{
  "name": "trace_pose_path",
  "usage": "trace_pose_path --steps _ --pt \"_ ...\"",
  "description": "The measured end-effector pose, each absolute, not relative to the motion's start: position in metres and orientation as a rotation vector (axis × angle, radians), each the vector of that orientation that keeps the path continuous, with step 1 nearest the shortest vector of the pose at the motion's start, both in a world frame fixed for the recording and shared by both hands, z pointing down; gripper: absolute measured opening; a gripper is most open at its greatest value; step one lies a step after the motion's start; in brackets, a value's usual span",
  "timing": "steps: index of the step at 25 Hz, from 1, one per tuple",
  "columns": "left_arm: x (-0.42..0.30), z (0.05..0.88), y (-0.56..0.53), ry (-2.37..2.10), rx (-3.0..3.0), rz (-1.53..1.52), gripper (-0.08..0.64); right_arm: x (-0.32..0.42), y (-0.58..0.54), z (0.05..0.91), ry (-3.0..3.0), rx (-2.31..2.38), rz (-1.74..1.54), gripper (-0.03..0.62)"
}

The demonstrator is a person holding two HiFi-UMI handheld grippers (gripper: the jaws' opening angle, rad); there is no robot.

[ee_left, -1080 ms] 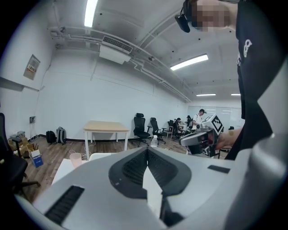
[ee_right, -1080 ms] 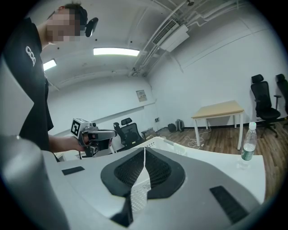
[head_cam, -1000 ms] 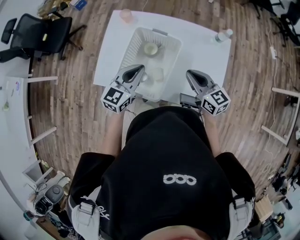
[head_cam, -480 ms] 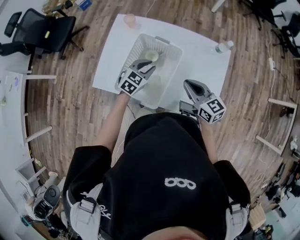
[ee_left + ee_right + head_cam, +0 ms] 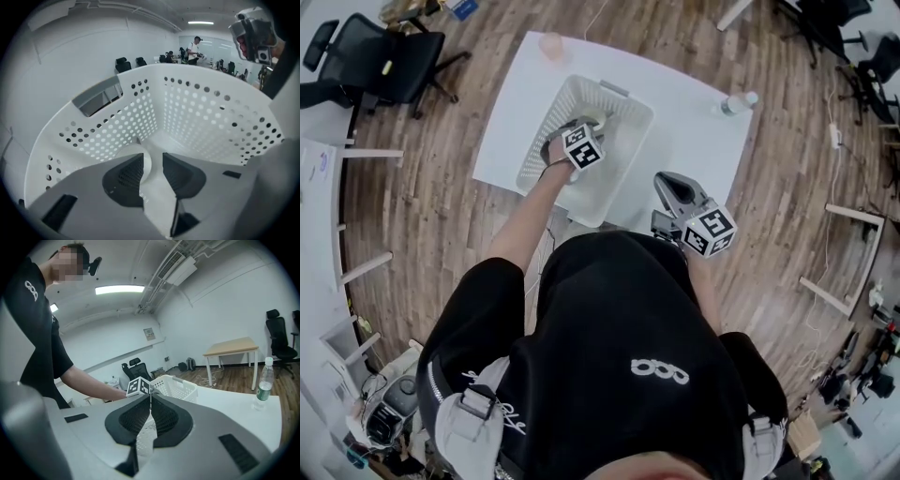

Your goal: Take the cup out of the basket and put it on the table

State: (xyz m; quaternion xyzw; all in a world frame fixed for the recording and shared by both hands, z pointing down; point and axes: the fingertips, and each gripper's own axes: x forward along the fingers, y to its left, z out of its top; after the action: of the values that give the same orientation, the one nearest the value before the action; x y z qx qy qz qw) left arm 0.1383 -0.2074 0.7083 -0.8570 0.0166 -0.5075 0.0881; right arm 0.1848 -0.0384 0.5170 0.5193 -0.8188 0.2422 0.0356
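Left gripper (image 5: 153, 156) is down inside the white perforated basket (image 5: 201, 112), nose tipped steeply toward the basket floor. Its jaws have just been opening and now stand wide apart. The pale cup (image 5: 129, 150) sits right at the tips. Its round rim shows just past the jaw on the view's left and curves into the gap between the two, with nothing clamped on it (from the head view the gripper covers most of it, only a pale edge peeking out beyond).

Over to the right gripper (image 5: 150, 396): it hangs beside the basket, above the near edge of the white table (image 5: 694, 127), jaws pressed together with nothing between them. Straight past its tips are the basket and the other gripper's marker cube (image 5: 139, 386). A water bottle (image 5: 265, 380) stands on the table, well off to its right.
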Motion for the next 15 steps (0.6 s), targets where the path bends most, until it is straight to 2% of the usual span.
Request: trace_pose_path --steps 15 --pt "0.144 0.763 -0.217 -0.006 -2.360 -1.768 0.086 0.206 -0.029 0.536 -2.489 1.573 0.836 0.026"
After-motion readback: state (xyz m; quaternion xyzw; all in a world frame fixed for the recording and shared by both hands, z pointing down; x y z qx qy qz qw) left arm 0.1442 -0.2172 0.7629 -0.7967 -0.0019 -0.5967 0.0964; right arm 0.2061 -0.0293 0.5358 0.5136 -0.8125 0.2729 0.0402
